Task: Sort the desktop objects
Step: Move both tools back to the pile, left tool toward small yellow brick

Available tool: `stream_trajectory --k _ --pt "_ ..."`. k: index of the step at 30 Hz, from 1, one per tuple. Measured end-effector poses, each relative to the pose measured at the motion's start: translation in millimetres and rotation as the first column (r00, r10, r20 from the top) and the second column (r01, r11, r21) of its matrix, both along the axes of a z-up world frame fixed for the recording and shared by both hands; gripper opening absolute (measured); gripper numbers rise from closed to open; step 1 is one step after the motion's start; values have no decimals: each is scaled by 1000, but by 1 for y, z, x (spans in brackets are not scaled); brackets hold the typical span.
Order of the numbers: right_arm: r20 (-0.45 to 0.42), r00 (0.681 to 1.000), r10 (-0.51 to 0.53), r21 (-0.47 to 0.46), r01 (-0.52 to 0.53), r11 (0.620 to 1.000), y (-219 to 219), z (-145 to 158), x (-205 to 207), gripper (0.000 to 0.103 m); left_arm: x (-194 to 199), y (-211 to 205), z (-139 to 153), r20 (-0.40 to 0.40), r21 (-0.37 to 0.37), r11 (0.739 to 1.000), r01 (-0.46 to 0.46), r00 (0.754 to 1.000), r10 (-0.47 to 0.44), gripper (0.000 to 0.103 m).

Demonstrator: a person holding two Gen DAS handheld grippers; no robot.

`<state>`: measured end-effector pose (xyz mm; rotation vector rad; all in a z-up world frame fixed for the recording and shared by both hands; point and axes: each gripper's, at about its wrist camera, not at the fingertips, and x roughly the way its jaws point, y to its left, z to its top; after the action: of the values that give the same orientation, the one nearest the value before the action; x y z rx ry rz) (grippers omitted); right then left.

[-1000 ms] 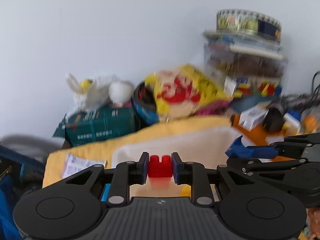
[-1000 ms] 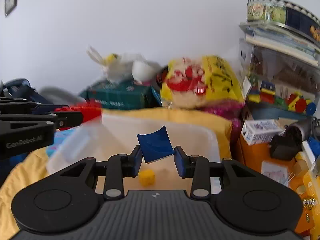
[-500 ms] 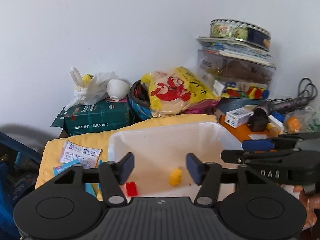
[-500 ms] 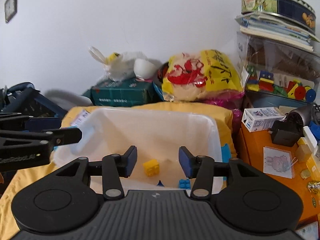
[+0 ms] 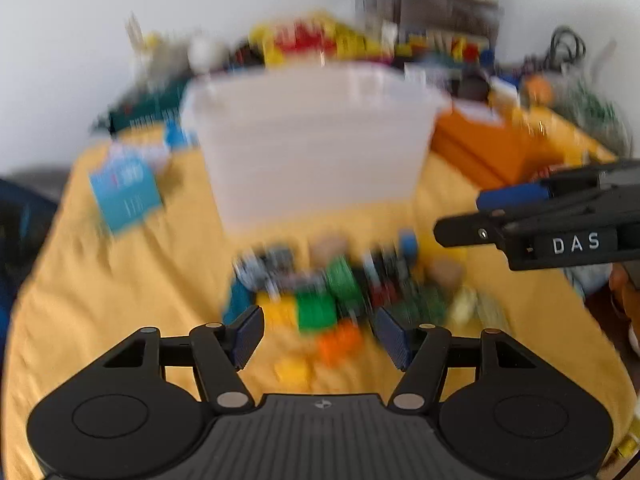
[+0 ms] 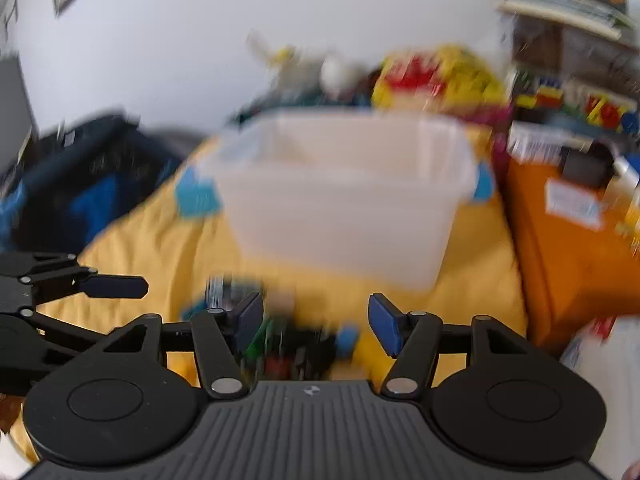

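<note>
Both views are blurred by motion. A translucent white bin [image 5: 312, 148] stands on the yellow cloth [image 5: 120, 280]; it also shows in the right wrist view [image 6: 340, 196]. A pile of small coloured blocks [image 5: 344, 292] lies on the cloth in front of the bin, and shows in the right wrist view [image 6: 296, 340]. My left gripper [image 5: 318, 336] is open and empty, just above the near side of the pile. My right gripper [image 6: 316, 324] is open and empty over the pile, and shows at the right of the left wrist view [image 5: 516, 208].
An orange box [image 5: 488, 148] stands right of the bin. A blue card [image 5: 126, 192] lies on the cloth to its left. A yellow bag [image 6: 436, 76], a green box and stacked containers crowd the back wall. A dark blue bag [image 6: 80, 184] sits at the left.
One second ago each gripper was shut on a block above the bin; both opened and dropped them in. Both have since pulled back and tilted down to the block pile.
</note>
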<state>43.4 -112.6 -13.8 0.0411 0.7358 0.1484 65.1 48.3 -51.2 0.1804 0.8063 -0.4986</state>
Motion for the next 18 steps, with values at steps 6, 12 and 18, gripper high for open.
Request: stream_trajectory --k 6,12,18 --pt "-39 998 58 -9 -59 998 14 -10 -13 62 -6 6 -16 -50 11 1000 -23 998 23 66" --pt "-77 995 61 -8 -61 998 19 -22 -21 63 -10 12 -18 -67 -7 999 -48 997 47 66" --pt "-96 993 64 -8 -65 998 21 -28 -26 63 -18 7 -19 -43 25 999 -28 999 29 66"
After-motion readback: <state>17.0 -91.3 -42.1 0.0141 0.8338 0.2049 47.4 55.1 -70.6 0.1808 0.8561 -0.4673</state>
